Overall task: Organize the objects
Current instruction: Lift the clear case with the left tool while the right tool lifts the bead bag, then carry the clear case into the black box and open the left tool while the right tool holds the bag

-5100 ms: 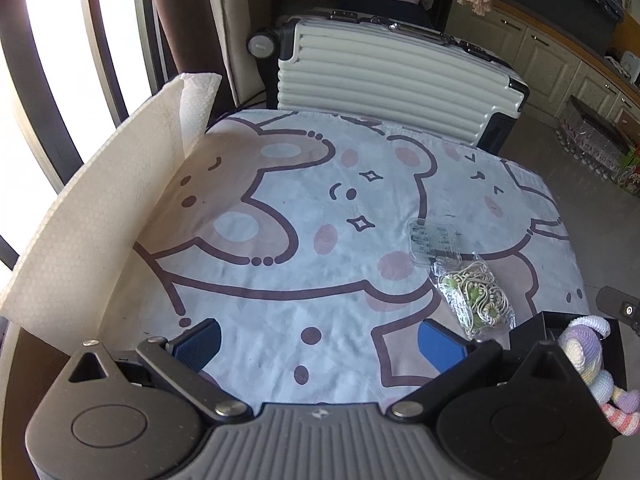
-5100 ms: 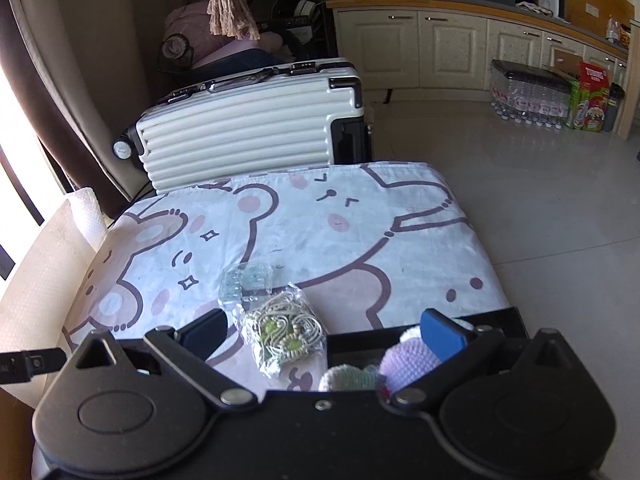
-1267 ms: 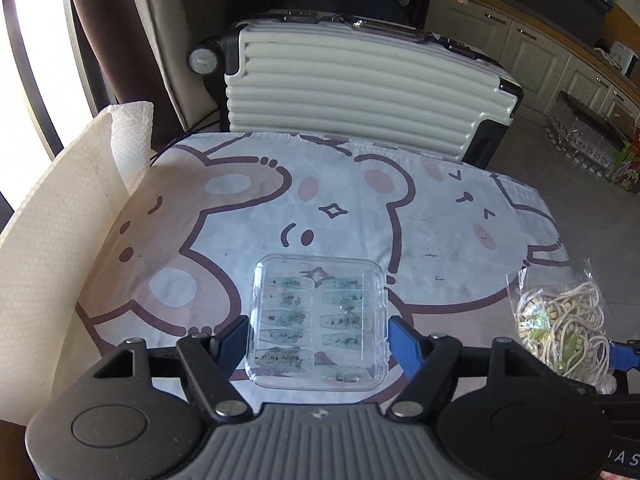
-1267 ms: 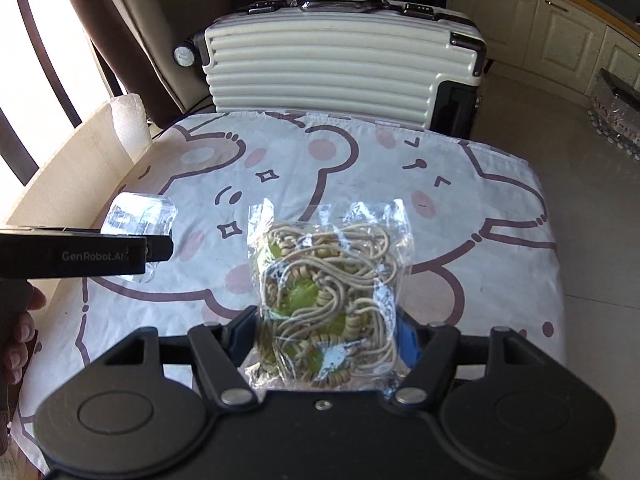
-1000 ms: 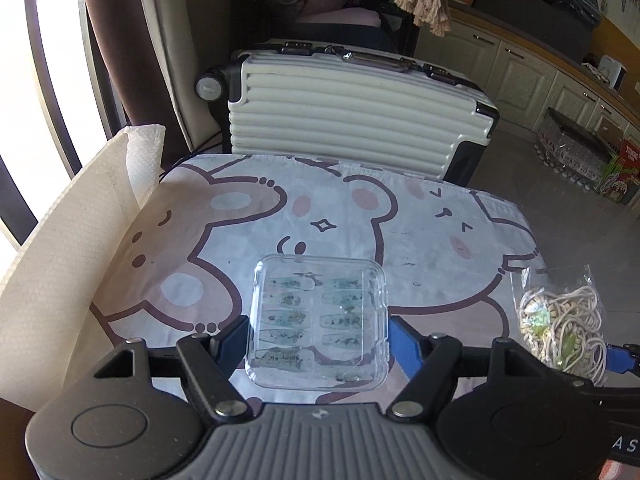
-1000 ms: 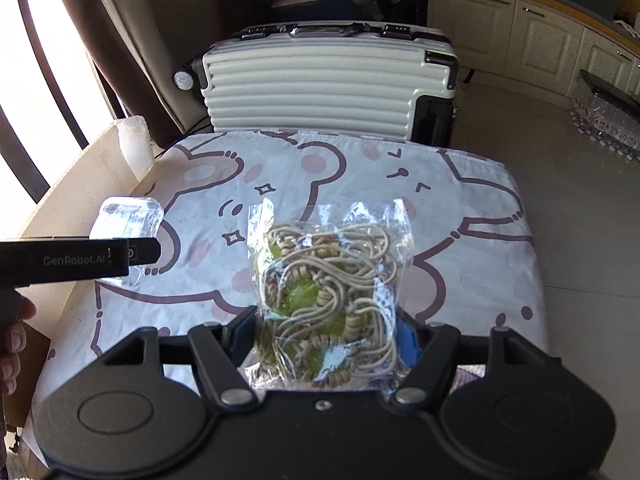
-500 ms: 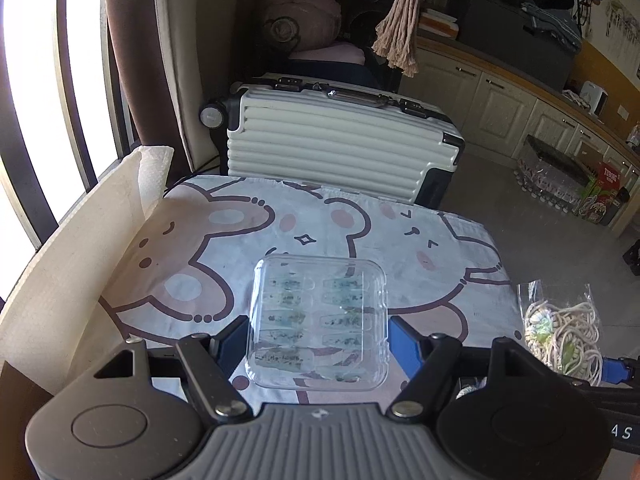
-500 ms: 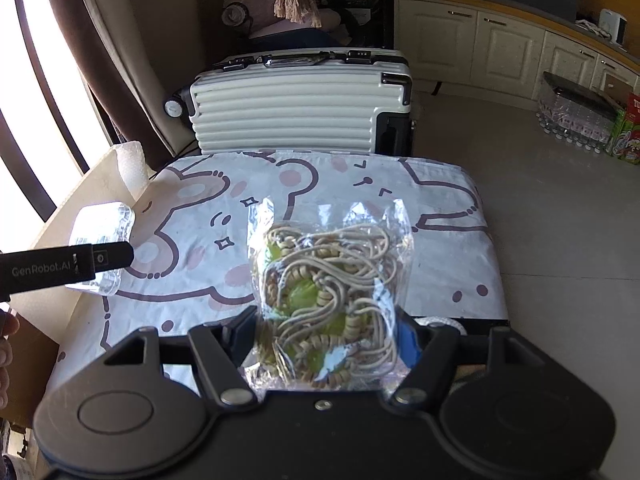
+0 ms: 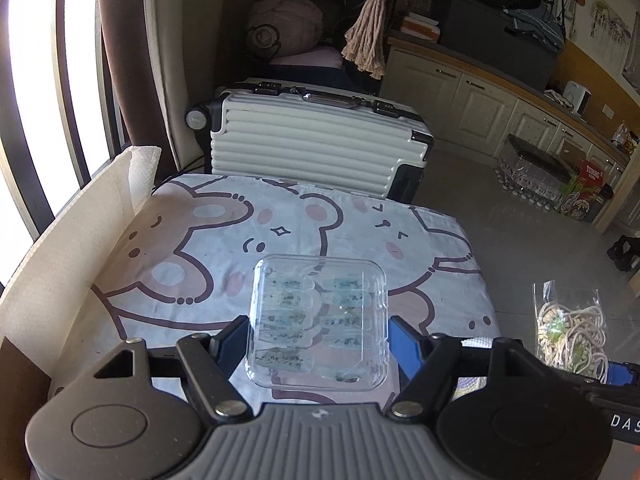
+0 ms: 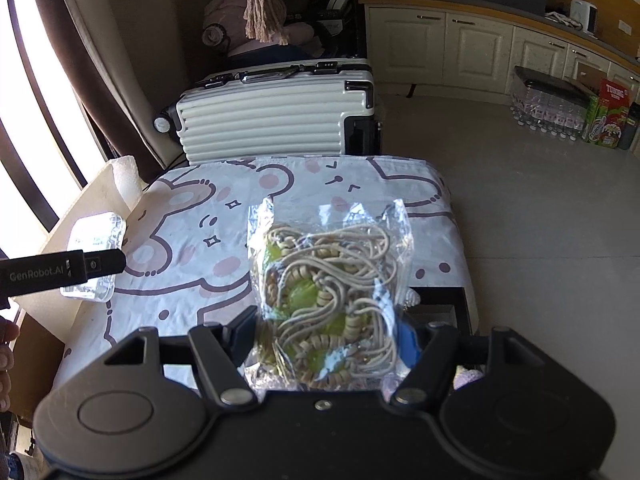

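Bear-print cloth (image 9: 208, 240) below: left tool (image 9: 318, 344) clamping clear ridged case (image 9: 318, 320), right tool (image 10: 330, 338) clamping crinkly bead bag (image 10: 328, 292).

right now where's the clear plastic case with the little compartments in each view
Left wrist: the clear plastic case sits at centre bottom, clamped in the left gripper.
Right wrist: the same case shows at the left edge, partly behind the left gripper's black finger, above the bear-print cloth.
Shared landmark: the white ribbed suitcase behind the table, at top centre in both views.
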A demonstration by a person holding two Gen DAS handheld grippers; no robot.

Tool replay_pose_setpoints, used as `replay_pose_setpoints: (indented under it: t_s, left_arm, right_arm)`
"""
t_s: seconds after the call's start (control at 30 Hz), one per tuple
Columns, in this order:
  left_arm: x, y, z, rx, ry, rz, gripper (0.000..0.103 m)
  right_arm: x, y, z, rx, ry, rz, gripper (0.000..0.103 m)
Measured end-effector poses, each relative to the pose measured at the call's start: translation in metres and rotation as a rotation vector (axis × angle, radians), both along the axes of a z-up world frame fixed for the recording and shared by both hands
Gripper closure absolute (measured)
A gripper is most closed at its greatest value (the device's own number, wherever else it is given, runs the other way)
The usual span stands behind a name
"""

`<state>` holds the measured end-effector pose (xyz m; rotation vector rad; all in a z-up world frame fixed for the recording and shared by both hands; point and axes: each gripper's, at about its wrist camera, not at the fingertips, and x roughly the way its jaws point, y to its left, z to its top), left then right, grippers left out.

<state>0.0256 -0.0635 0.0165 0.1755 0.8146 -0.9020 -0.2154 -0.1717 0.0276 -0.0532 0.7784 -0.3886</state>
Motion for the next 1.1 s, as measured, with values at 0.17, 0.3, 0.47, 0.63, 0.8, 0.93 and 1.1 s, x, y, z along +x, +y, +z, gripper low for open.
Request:
replay_pose_setpoints:
  t_s: [0.17,0.3,0.47,0.63,0.8,0.93,1.1]
  left_arm:
    - [-0.015,-0.009,0.001,-0.011,-0.011,-0.019,0.029]
    - [-0.024,-0.018,-0.001,-0.010,-0.018,-0.033,0.029]
    - [-0.034,-0.030,-0.006,-0.010,-0.004,-0.048,0.029]
    - [-0.042,-0.039,-0.016,-0.006,-0.010,-0.064,0.029]
    - [-0.051,-0.055,-0.028,0.008,0.024,-0.105,0.029]
    - [-0.062,-0.068,-0.033,0.001,0.051,-0.143,0.029]
    - [-0.077,-0.088,-0.046,0.012,0.125,-0.198,0.029]
  right_arm:
    - [-0.009,-0.014,0.005,0.008,-0.023,-0.022,0.033]
    - [-0.014,-0.022,0.007,0.009,-0.035,-0.032,0.033]
    - [-0.018,-0.034,0.008,0.016,-0.038,-0.052,0.033]
    - [-0.022,-0.045,0.010,0.023,-0.041,-0.067,0.033]
    - [-0.028,-0.055,0.011,0.024,-0.042,-0.087,0.033]
    - [-0.035,-0.067,0.011,0.021,-0.039,-0.112,0.033]
    - [-0.046,-0.085,0.009,0.030,-0.029,-0.156,0.033]
